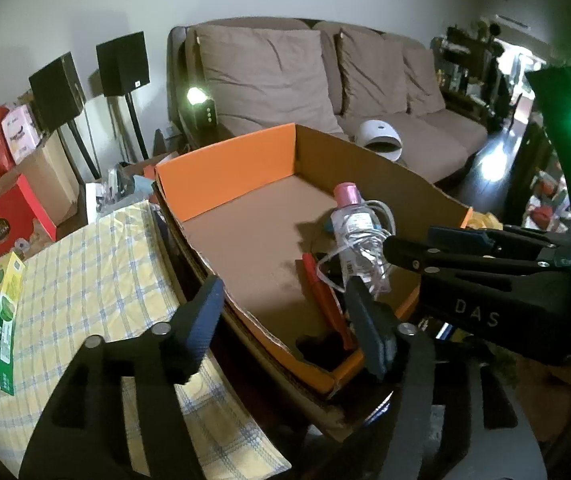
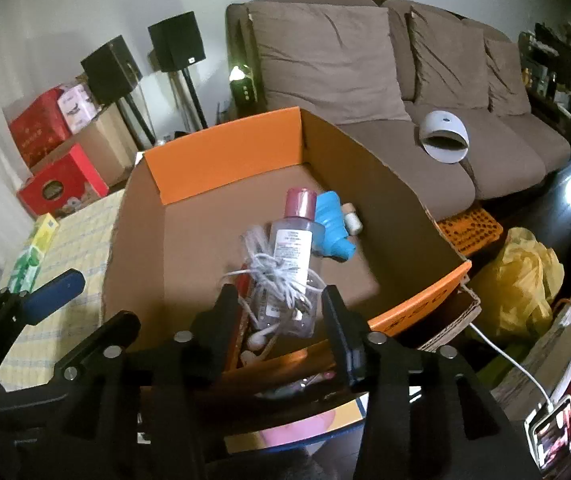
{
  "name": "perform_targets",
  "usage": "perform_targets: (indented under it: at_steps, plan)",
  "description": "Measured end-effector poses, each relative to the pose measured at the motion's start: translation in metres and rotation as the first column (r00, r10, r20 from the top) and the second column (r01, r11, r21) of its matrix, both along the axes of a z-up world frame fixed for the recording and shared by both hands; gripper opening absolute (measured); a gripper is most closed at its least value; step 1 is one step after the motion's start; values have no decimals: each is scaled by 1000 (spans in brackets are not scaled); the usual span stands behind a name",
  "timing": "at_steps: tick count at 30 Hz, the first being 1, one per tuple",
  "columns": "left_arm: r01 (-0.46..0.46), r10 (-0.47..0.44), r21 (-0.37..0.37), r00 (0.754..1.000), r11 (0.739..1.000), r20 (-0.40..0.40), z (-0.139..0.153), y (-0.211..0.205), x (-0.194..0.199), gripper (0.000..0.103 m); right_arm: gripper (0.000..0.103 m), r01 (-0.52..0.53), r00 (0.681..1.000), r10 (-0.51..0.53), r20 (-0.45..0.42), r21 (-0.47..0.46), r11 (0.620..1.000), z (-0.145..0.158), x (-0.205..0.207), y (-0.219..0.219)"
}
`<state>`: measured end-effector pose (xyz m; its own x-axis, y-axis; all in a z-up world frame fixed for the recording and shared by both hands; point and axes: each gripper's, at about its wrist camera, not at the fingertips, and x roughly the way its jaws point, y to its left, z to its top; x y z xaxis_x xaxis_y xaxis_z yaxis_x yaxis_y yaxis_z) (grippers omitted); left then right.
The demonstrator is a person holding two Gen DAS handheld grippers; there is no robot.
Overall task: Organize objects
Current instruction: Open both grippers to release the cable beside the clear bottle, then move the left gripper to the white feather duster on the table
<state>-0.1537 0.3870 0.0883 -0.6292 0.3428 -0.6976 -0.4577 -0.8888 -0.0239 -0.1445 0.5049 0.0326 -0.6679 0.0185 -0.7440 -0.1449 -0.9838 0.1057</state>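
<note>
Cardboard box (image 2: 385, 184): brown walls with orange end flaps, lying open ahead of both your grippers.
Clear bottle (image 2: 291, 248): pink cap, white label, lying in the box with its base between your right fingers and its cap pointing away from them.
White cable (image 2: 273, 276): tangled round the bottle's lower half, just ahead of your right fingertips; white earbuds lay below it by the box's near wall.
Right gripper (image 2: 277, 300): your fingers stood apart, one on each side of the bottle's base; neither pad pressed on it, so the bottle was released.
Left gripper (image 1: 281, 300): your fingers stood wide apart over the box's near corner, with nothing between them.
Red item (image 1: 325, 304): a thin strip on the box floor, just inside your left gripper's right finger; what it was you could not tell.
Blue object (image 2: 331, 224): ribbed, lying in the box beyond the bottle, well ahead of your right fingers.
Small pale bottle (image 2: 351, 220): touching the blue object on its far side.
Checked cloth (image 1: 85, 264): yellow and blue, left of your left fingers.
Green carton (image 1: 1, 320): lying on the cloth's left edge, well left of your left fingers.
</note>
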Motion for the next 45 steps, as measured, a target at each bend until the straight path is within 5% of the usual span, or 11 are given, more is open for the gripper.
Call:
perform_targets:
  at_steps: [5, 13, 23, 31, 40, 45]
  plan:
    - [60, -70, 99, 992, 993, 102, 10, -10, -5, 71, 55, 1, 999, -5, 31, 115, 993, 3, 2, -5]
    - [70, -147, 266, 948, 961, 282, 11, -23, -17, 73, 58, 5, 999, -8, 33, 88, 996, 4, 4, 3]
    - [-49, 38, 114, 995, 992, 92, 27, -49, -11, 77, 58, 5, 1000, -5, 9, 61, 998, 9, 8, 2]
    - [-192, 196, 95, 980, 977, -34, 46, -104, -6, 82, 60, -9, 1000, 10, -21, 60, 998, 18, 12, -4]
    - [-436, 453, 143, 883, 889, -126, 57, -229, 16, 86, 74, -2, 998, 6, -55, 69, 998, 28, 16, -5]
    - [-569, 601, 255, 796, 782, -66, 70, -319, 24, 89, 83, -14, 996, 23, -91, 98, 995, 37, 21, -8]
